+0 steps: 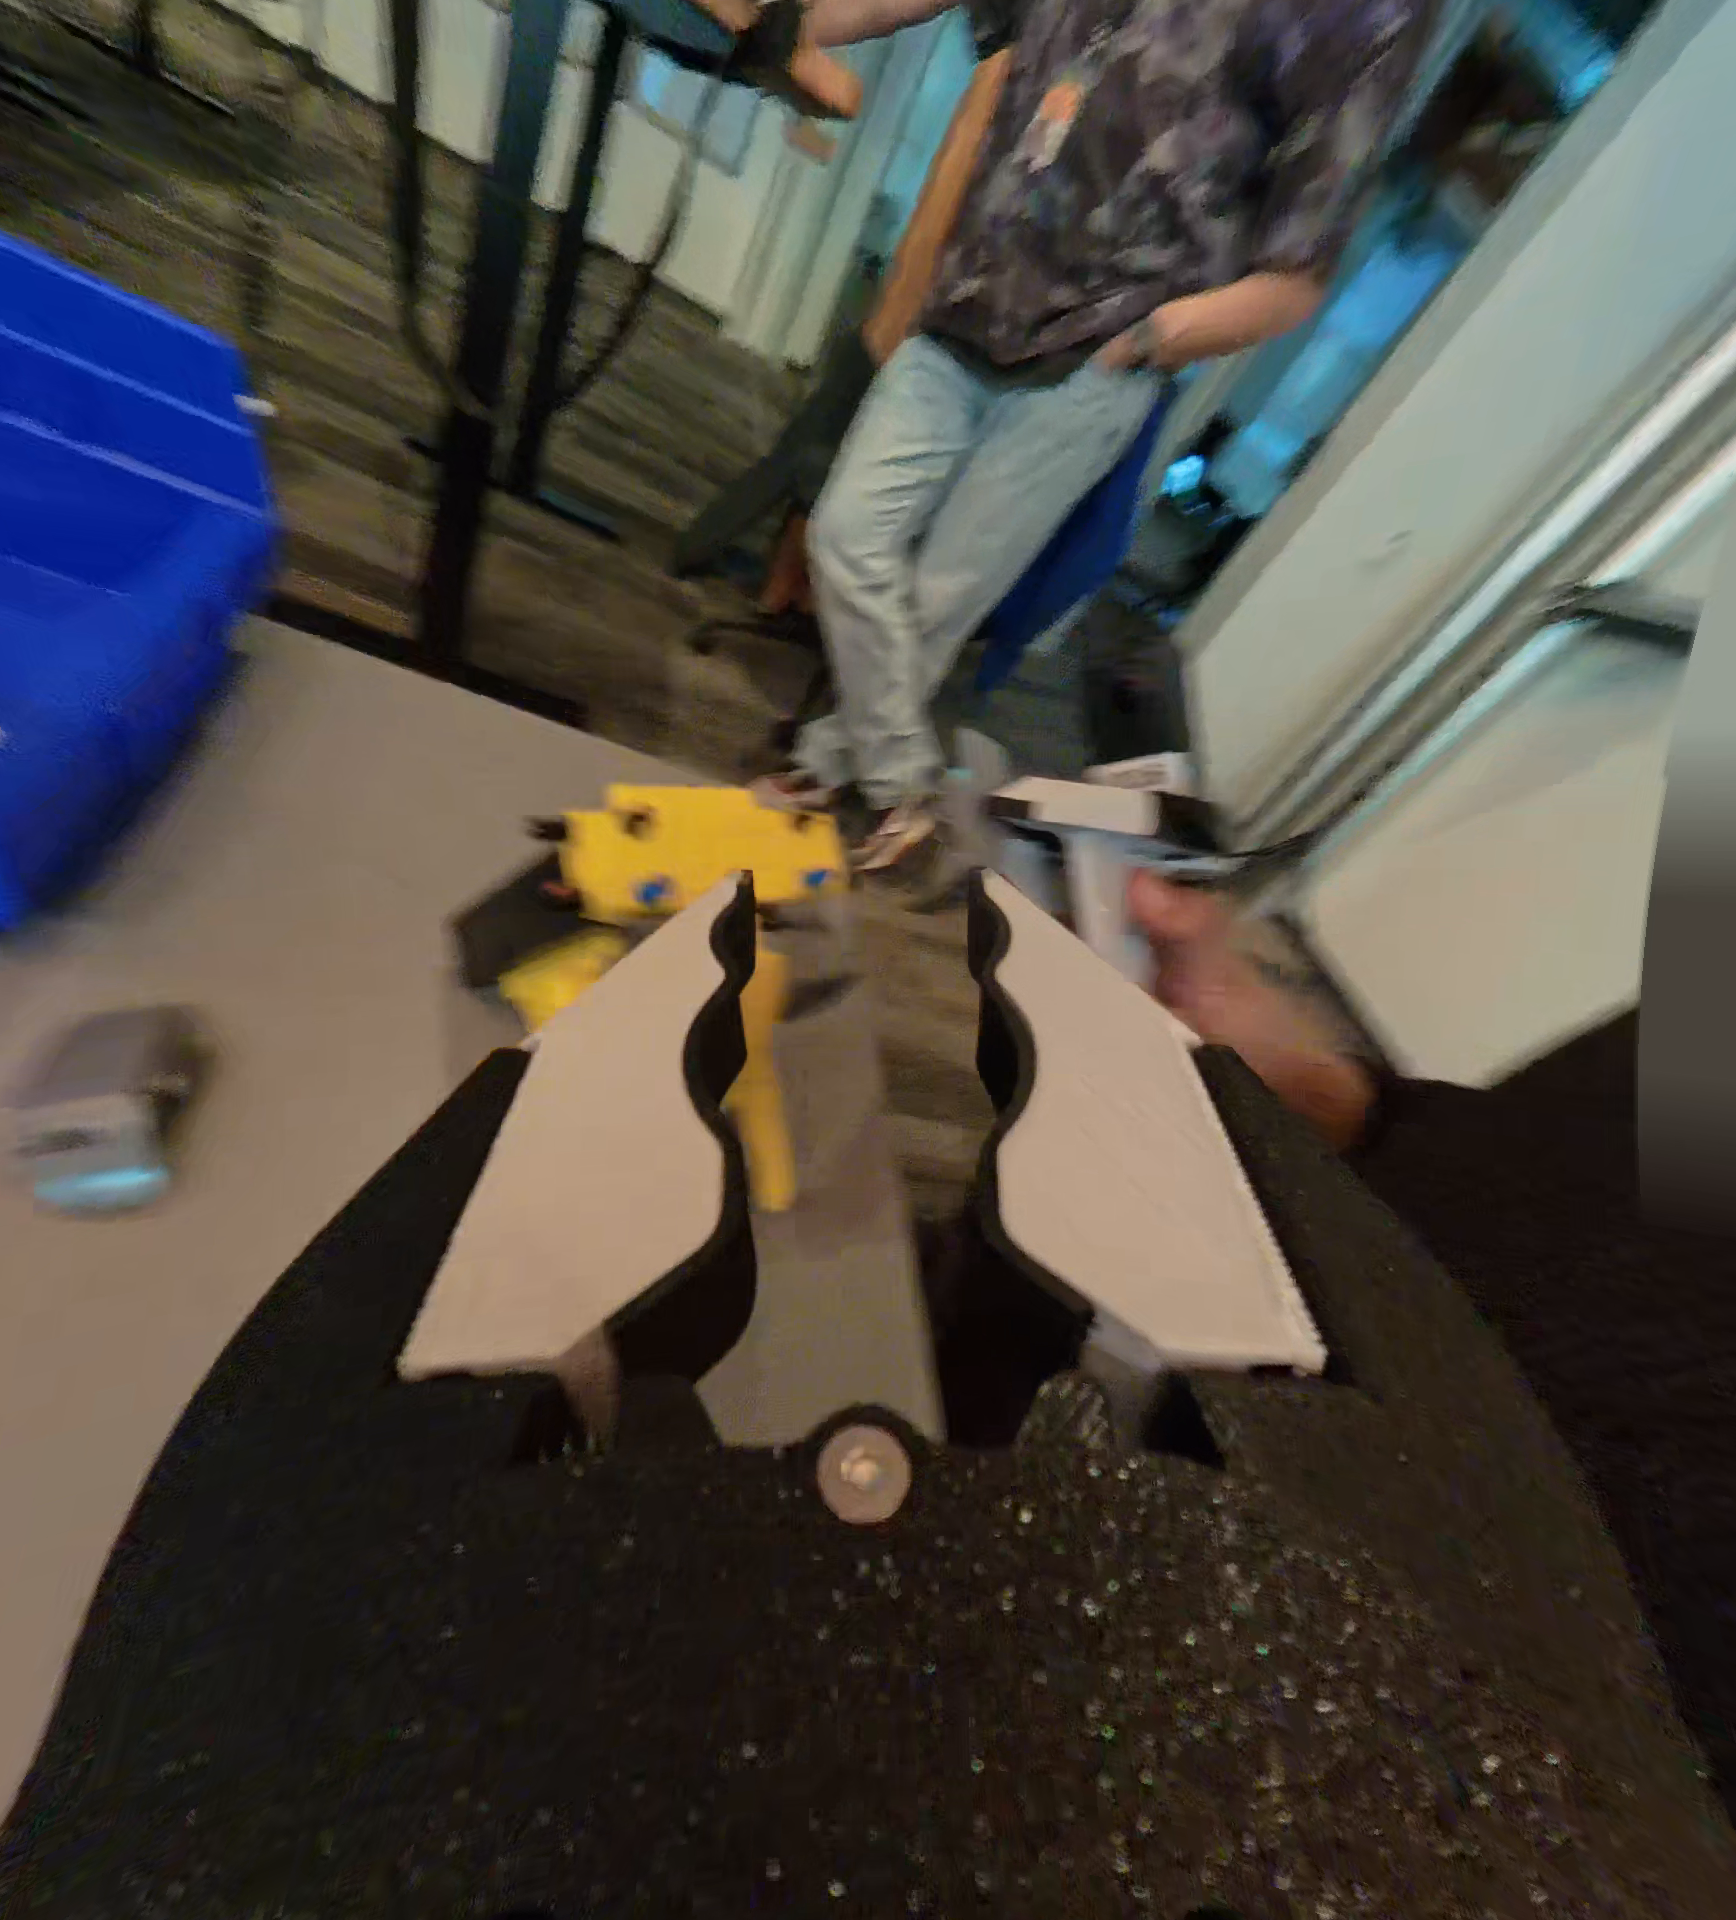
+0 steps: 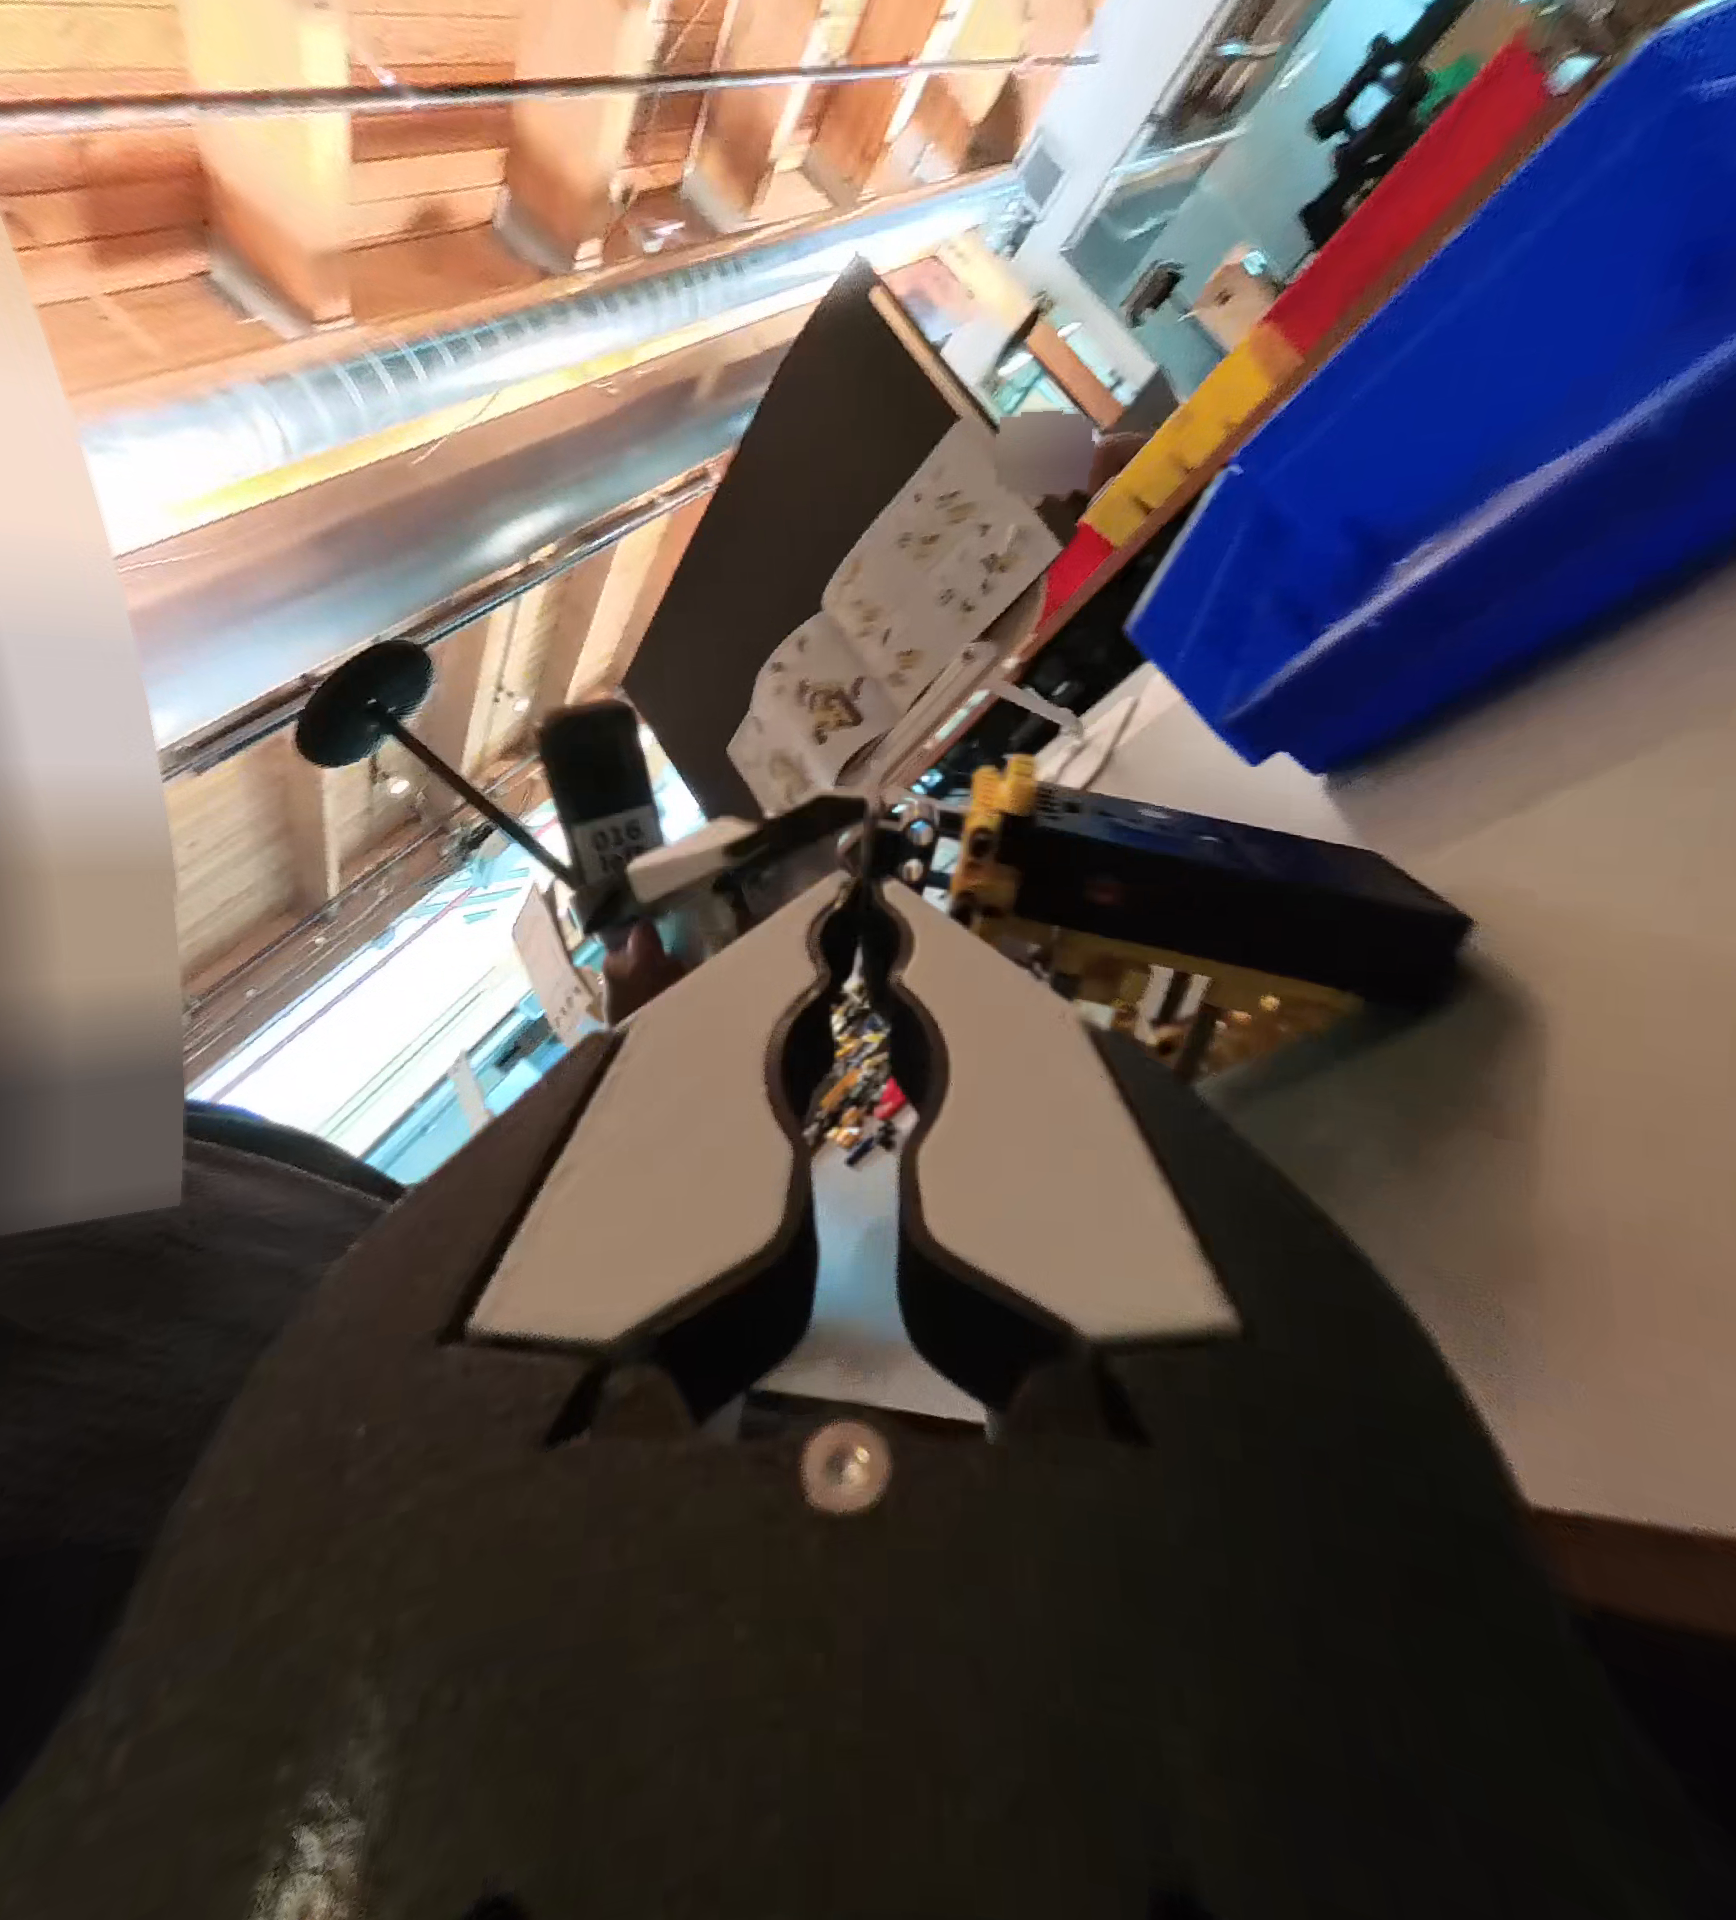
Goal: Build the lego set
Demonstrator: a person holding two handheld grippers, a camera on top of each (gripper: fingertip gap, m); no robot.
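My left gripper (image 1: 859,894) is open and empty, held low over the grey table (image 1: 324,831). A yellow brick-built model (image 1: 698,847) with blue pins lies just beyond its left fingertip. My right gripper (image 2: 859,883) has its jaws shut at the tips; I cannot tell if anything thin is pinched there. It points at a dark blue flat box (image 2: 1207,883) with yellow brick parts (image 2: 999,821) at its near end. The right gripper also shows in the left wrist view (image 1: 1082,831), blurred, with a hand (image 1: 1228,997) on it. The left gripper shows in the right wrist view (image 2: 698,857).
A blue bin (image 1: 64,520) stands on the table at the left; it also shows in the right wrist view (image 2: 1518,416). A small grey object (image 1: 105,1112) lies on the table. A person (image 1: 999,416) stands beyond the table edge. An open picture booklet (image 2: 905,603) lies behind the box. Tip to tip, the grippers are about 9 cm apart. My left gripper is the nearer one to the small grey object (image 1: 105,1112): about 15 cm, against 20 cm.
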